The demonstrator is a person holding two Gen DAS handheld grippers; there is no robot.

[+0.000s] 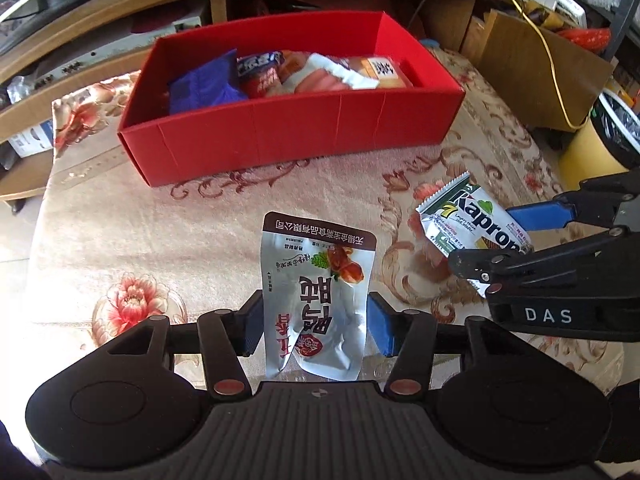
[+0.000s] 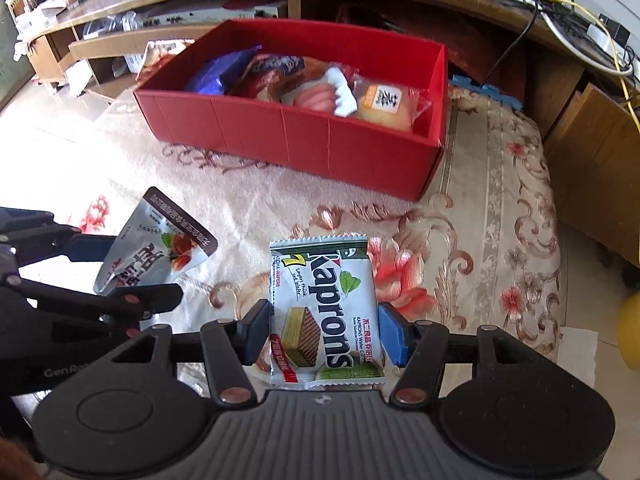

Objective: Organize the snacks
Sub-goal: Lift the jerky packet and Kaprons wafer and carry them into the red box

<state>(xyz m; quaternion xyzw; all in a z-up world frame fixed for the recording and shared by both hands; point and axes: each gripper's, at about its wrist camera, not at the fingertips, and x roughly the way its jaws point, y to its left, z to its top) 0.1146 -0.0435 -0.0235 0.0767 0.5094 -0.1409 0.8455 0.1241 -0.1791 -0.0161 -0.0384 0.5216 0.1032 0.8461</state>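
My left gripper (image 1: 316,326) is shut on a silver snack pouch (image 1: 316,288) with brown top and red print, held above the floral cloth. My right gripper (image 2: 324,330) is shut on a white and green Kaprons wafer pack (image 2: 326,308), also lifted. Each view shows the other hand's load: the Kaprons wafer pack (image 1: 468,220) at the right of the left wrist view, the silver pouch (image 2: 160,248) at the left of the right wrist view. Behind both stands a red box (image 1: 280,144) (image 2: 304,144) holding several snack packets.
The floral cloth (image 1: 160,232) (image 2: 480,240) covers a low table. A wooden shelf unit (image 1: 120,40) with cables stands behind the box. A cardboard box (image 1: 540,76) and a yellow bin (image 1: 588,148) stand at the right, off the table's edge.
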